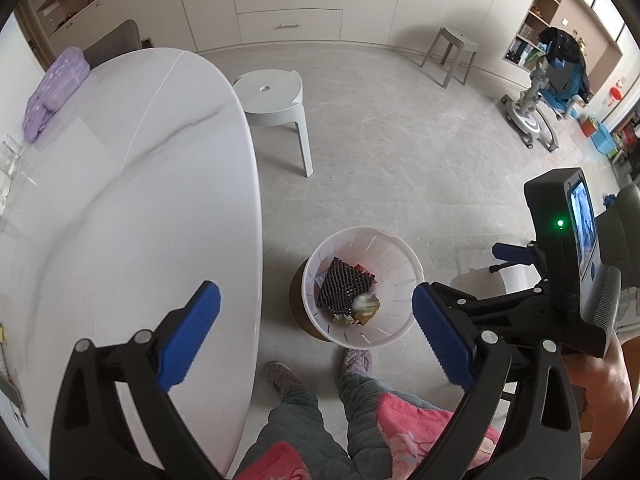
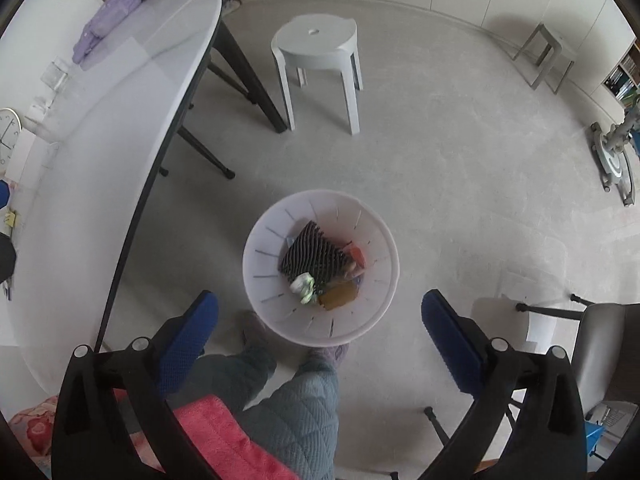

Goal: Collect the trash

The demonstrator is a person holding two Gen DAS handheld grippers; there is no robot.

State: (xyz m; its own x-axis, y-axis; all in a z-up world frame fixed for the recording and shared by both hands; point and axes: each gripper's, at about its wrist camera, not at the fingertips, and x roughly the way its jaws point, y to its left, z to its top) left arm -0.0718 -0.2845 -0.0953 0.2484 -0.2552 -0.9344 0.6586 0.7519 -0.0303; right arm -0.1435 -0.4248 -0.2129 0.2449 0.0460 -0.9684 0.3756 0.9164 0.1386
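Left wrist view: left gripper [image 1: 316,326] spread wide in the lower part of the frame, blue pads [image 1: 190,336] far apart, nothing between them. Just above, at lower centre, white slotted bin [image 1: 390,258] on the grey floor [image 1: 400,140], with trash inside: black ribbed piece [image 1: 344,286], a blurred pale green-white scrap [image 1: 362,303] by its lower edge, a brown piece [image 1: 370,312] beside. Right gripper [image 1: 508,266] visible at right edge from the side, held in a hand [image 1: 604,388], a green light on its body; fingers seen apart, nothing pinched. White table [image 1: 140,200] over the left half, purple cloth [image 1: 54,92] on its upper left. White stool [image 1: 276,96] above centre, second stool [image 1: 452,54] upper right. Legs in quilted trousers [image 1: 296,428] and slippers at the bottom.

Right wrist view: right gripper [image 2: 320,328] also wide open at the bottom, blue pads empty. Bin [image 2: 380,240] at centre of frame, directly above the gap, same black ribbed piece [image 2: 310,256], pale scrap [image 2: 304,286] and brown piece [image 2: 338,296] inside. Table [image 2: 100,120] at left with purple cloth [image 2: 108,20] upper left and a clock [image 2: 8,132] at left edge. White stool [image 2: 316,46] at top centre. Quilted leg [image 2: 300,412] at lower centre, slipper touching the bin's lower rim.
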